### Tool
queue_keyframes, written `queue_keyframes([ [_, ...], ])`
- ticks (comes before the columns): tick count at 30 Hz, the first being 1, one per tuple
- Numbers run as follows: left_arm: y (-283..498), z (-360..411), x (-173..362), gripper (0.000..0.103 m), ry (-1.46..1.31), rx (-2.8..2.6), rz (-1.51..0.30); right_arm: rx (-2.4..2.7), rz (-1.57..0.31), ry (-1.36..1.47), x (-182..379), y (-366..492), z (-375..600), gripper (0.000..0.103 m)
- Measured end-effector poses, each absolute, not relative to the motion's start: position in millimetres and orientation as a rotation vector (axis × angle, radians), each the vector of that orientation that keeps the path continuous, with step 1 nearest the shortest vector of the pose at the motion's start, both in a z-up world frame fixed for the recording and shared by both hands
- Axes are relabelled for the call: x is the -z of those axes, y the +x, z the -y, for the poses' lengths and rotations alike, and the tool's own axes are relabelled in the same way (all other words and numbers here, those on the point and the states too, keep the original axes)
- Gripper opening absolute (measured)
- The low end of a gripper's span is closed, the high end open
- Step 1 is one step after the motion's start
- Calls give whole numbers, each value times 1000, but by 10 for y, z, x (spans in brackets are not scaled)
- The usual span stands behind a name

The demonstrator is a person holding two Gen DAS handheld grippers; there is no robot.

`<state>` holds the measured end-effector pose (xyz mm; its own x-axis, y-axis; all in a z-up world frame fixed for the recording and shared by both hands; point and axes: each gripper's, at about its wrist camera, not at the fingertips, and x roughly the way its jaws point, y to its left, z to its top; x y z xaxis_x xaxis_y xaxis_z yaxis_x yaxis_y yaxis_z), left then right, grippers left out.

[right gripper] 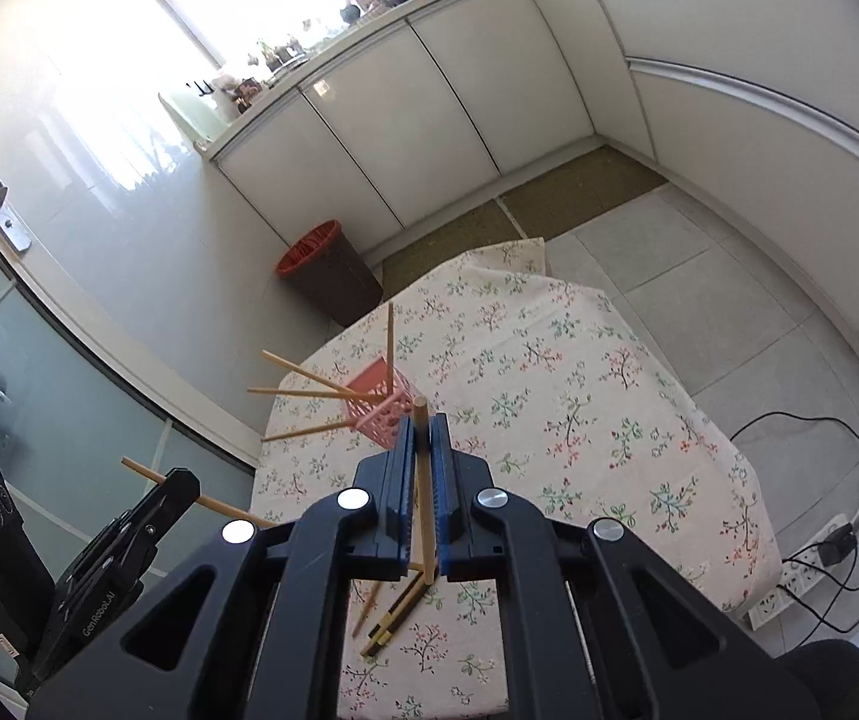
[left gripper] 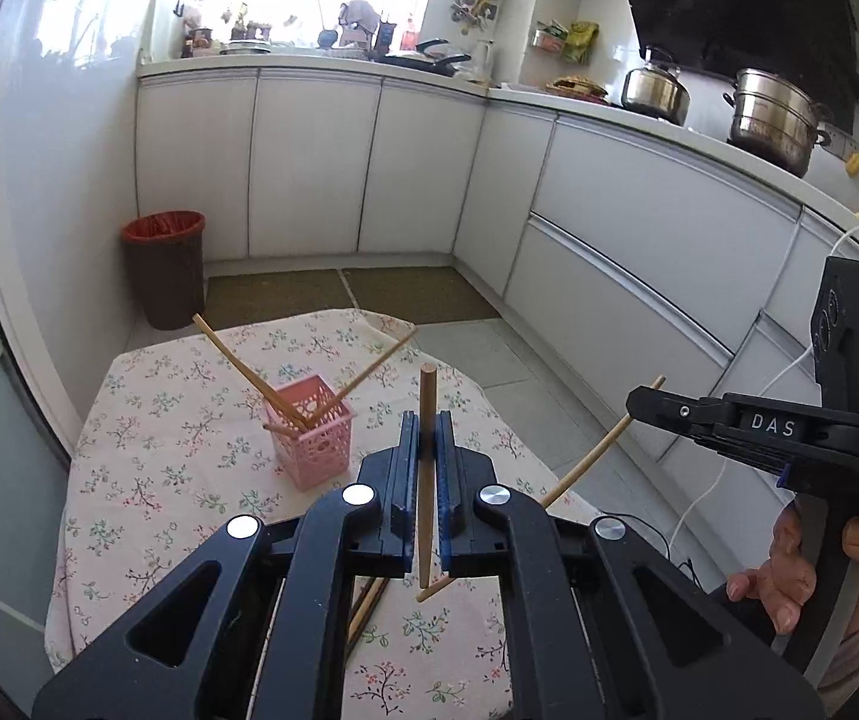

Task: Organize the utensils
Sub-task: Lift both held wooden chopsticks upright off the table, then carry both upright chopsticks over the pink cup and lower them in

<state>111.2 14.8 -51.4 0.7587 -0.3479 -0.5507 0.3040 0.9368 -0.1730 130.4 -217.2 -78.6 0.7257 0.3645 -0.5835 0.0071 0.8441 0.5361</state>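
A pink mesh basket point(left gripper: 315, 444) point(right gripper: 378, 417) stands on the floral-cloth table point(left gripper: 189, 420) point(right gripper: 579, 396), with several wooden chopsticks leaning out of it. My left gripper point(left gripper: 428, 420) point(right gripper: 186, 480) is shut on one chopstick point(left gripper: 427, 384) point(right gripper: 141, 469), held above the table's near side. My right gripper point(right gripper: 427, 423) point(left gripper: 639, 402) is shut on another chopstick point(right gripper: 419, 405) point(left gripper: 591, 462), to the right of the left one, with a hand point(left gripper: 789, 570) on its handle. Loose chopsticks point(right gripper: 393, 606) point(left gripper: 366, 606) lie on the cloth under both grippers.
A brown bin point(left gripper: 165, 276) point(right gripper: 333, 276) with a red liner stands on the floor beyond the table. White cabinets point(left gripper: 639, 222) run along the back and right. A power strip point(right gripper: 801, 576) and cables lie on the floor to the right. A glass door point(right gripper: 39, 360) is on the left.
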Motion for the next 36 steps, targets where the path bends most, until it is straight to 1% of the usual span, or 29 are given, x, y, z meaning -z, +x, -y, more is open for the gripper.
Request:
queue_keyframes([
  [9,1290,-318,10,4,-102,245,-502,-238,-644,527,349,1523,2142,6],
  [18,1646,-381,-169,4,-119,156,-437,-256,-593,516,117,1885,2058,6],
  [22,1846,-382,-130,4,-110,112,-425,-263,-579,518,90,2048,2007,6],
  [27,2132,-418,39,4,-127,90,-452,-255,-585,506,161,2257,1941,6],
  [36,2439,-504,531,6,-183,95,-540,-232,-612,494,355,2601,1845,6],
])
